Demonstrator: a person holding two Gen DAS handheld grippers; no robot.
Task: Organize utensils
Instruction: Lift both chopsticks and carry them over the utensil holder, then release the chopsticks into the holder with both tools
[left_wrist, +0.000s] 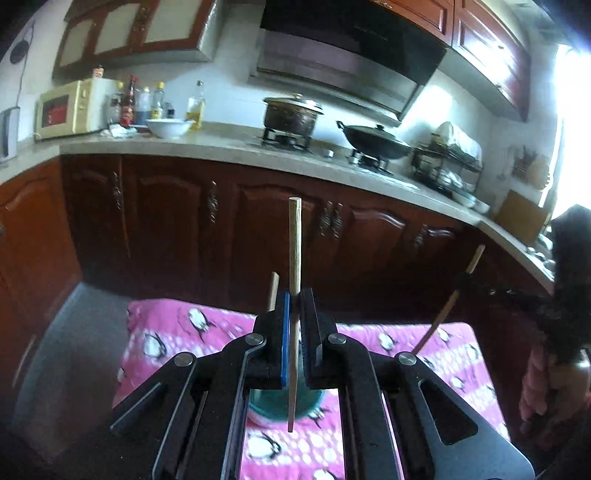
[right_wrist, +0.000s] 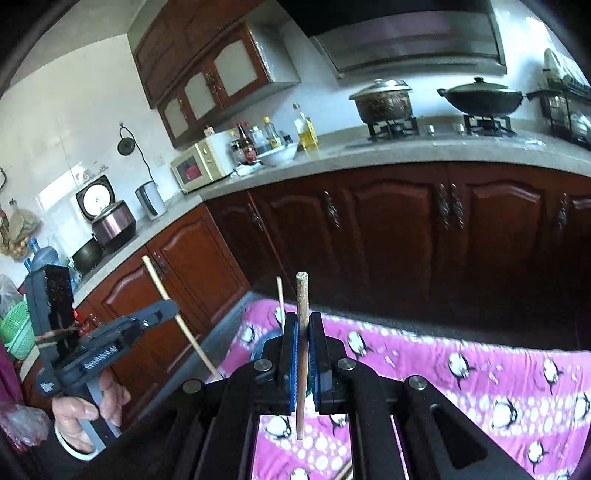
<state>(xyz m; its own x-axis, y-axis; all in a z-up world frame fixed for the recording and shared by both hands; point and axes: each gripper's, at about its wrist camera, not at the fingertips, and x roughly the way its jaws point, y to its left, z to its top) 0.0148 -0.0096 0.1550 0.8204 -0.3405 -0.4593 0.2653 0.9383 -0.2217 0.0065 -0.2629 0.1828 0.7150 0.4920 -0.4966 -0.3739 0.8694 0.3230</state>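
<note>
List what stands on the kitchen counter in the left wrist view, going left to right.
Microwave → sauce bottles → white bowl → oil bottle → lidded pot → black wok → dish rack.

A slim, pale wooden chopstick (left_wrist: 294, 258) is standing nearly upright, pinched partway along its length, its squared top rising high and its tapered tip hanging over a round teal cup (left_wrist: 280, 408) sitting on the pink penguin-print cloth (left_wrist: 177, 332). A second wooden chopstick (right_wrist: 301, 354), speckled at its blunt end, is also standing upright, gripped mid-length. A third thin stick (right_wrist: 280, 299) is poking up just behind it.
</note>
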